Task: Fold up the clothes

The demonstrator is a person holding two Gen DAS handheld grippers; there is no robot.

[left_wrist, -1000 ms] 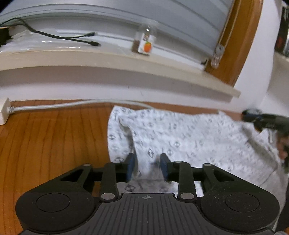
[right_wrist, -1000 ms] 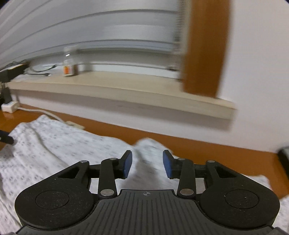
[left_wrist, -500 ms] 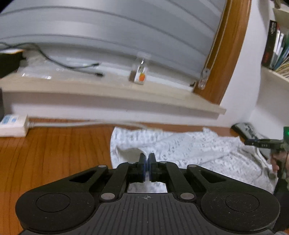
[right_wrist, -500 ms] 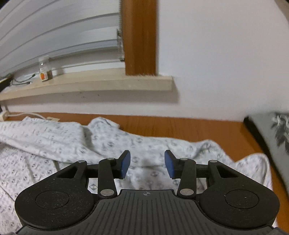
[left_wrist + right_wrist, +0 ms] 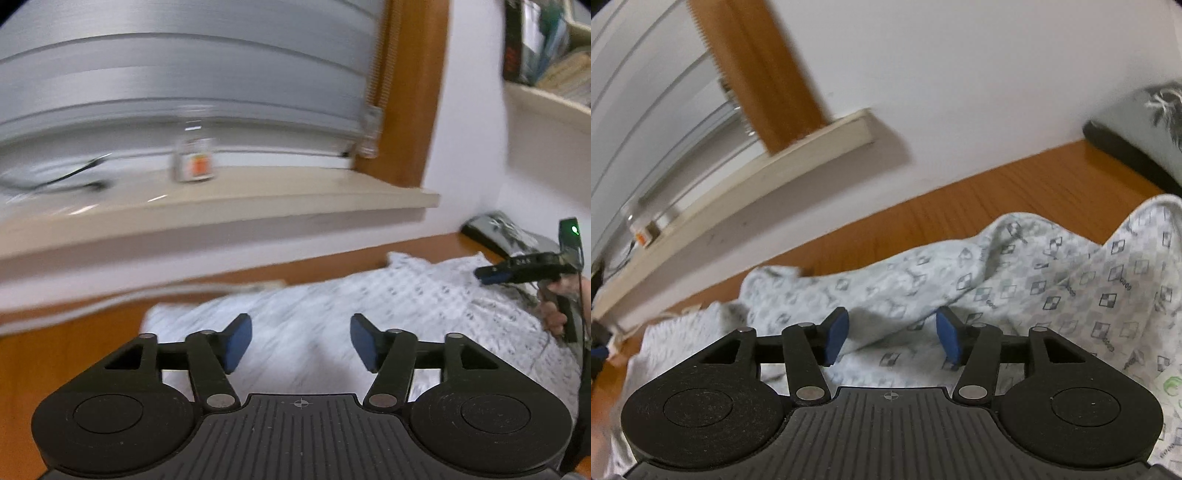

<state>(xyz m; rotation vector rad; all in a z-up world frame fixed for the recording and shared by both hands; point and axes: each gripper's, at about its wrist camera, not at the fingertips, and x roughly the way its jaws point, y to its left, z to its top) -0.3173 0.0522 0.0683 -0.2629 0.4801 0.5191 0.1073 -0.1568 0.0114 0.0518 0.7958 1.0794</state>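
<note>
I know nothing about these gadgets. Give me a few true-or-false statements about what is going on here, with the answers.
1. The left hand-held gripper is clamped on the patterned garment. False: its jaws stand open, holding nothing.
2. The right hand-held gripper is open above the garment. True.
3. The garment lies on a wooden surface. True.
4. The garment is neatly folded into a square. False: it lies rumpled and spread out.
5. A small bottle stands on the windowsill. True.

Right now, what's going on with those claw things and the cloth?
Left hand-held gripper open, empty. Right hand-held gripper open, empty. Patterned garment rumpled on wooden floor.
</note>
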